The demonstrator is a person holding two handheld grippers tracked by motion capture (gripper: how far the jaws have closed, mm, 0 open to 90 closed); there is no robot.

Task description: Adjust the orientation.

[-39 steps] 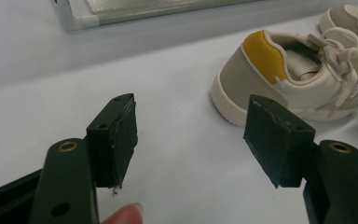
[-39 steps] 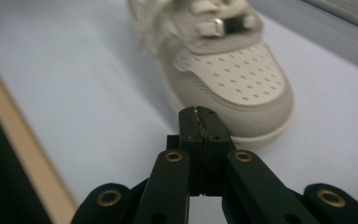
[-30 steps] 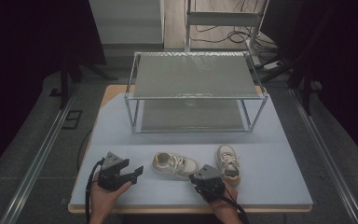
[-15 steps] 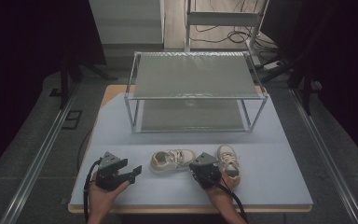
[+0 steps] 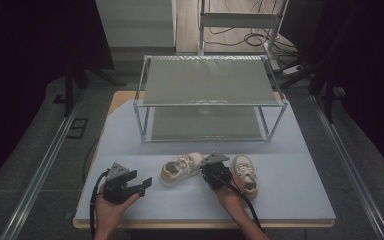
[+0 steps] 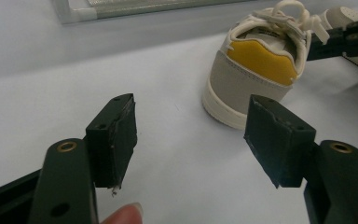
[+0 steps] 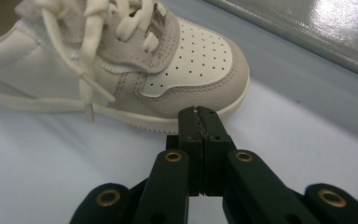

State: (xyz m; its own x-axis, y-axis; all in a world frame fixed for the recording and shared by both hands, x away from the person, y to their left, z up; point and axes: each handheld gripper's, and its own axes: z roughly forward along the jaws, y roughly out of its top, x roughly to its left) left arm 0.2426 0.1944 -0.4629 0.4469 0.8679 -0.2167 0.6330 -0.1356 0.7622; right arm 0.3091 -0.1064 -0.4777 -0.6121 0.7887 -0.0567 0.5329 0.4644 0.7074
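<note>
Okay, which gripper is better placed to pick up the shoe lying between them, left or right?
Probably the right gripper: it sits right at the shoe, jaws shut against its toe. The left gripper is open but farther off, behind the heel.

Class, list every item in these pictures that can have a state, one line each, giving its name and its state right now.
Left gripper: open, holding nothing, resting near the table's front edge.
Right gripper: shut, empty, tips at the left shoe's toe.
Left shoe: upright on the table, laced, yellow heel tab towards the left gripper.
Right shoe: upright on the table, beside the person's right hand.
Shelf rack: standing, both shelves bare.
</note>
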